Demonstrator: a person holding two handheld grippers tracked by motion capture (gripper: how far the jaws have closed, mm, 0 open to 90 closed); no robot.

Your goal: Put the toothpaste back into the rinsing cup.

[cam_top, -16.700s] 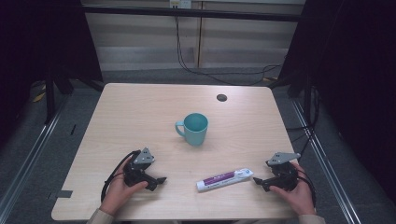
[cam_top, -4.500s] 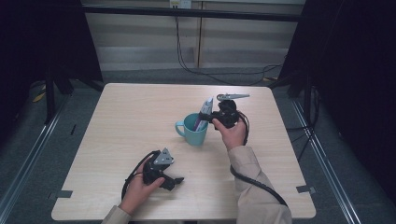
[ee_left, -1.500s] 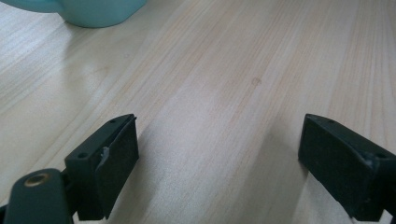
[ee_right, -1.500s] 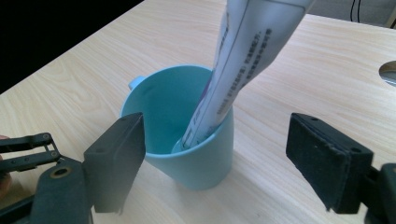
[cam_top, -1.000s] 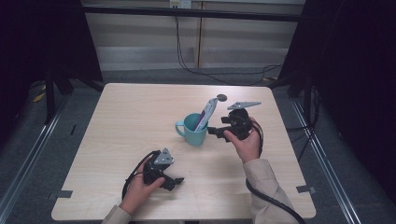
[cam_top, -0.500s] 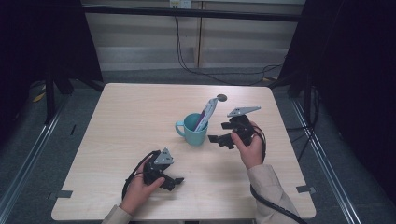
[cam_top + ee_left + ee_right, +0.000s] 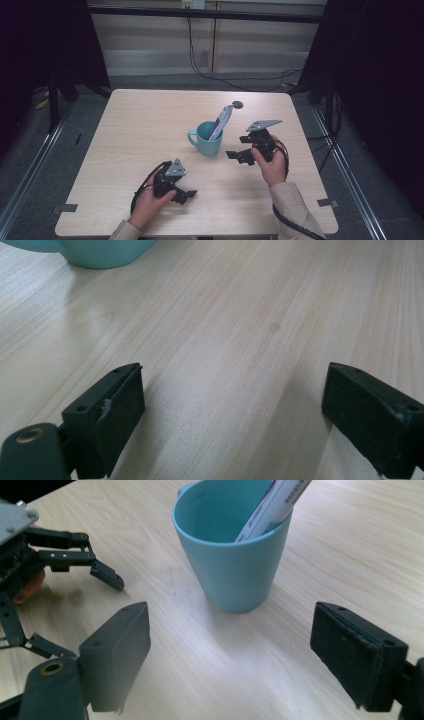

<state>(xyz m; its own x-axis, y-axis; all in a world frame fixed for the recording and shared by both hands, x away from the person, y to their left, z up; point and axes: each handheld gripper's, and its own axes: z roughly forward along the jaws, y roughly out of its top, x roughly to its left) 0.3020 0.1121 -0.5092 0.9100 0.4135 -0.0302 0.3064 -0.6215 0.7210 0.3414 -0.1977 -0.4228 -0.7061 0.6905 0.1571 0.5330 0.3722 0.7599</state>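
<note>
Pale wood table (image 7: 125, 130) under dark curtains; at lower left of the high view the left gripper (image 7: 186, 192) rests low on the boards, jaws wide apart w/ nothing between them. Mid-frame, the teal mug (image 7: 207, 140) stands upright w/ a tube (image 7: 221, 120) leaning out over its rim toward upper right — tube's prob. light, soft and squashy, best pinched near the stiff crimped top; mug looks hard, smooth, top-heavy w/ that lean. Right of the mug, apart from it, the right gripper (image 7: 239, 151) hangs spread wide and empty, pointing at the mug.

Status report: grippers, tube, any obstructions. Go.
Left gripper open, resting on table. Right gripper open beside mug, empty. Tube leaning in mug. Nothing between right gripper and mug.
</note>
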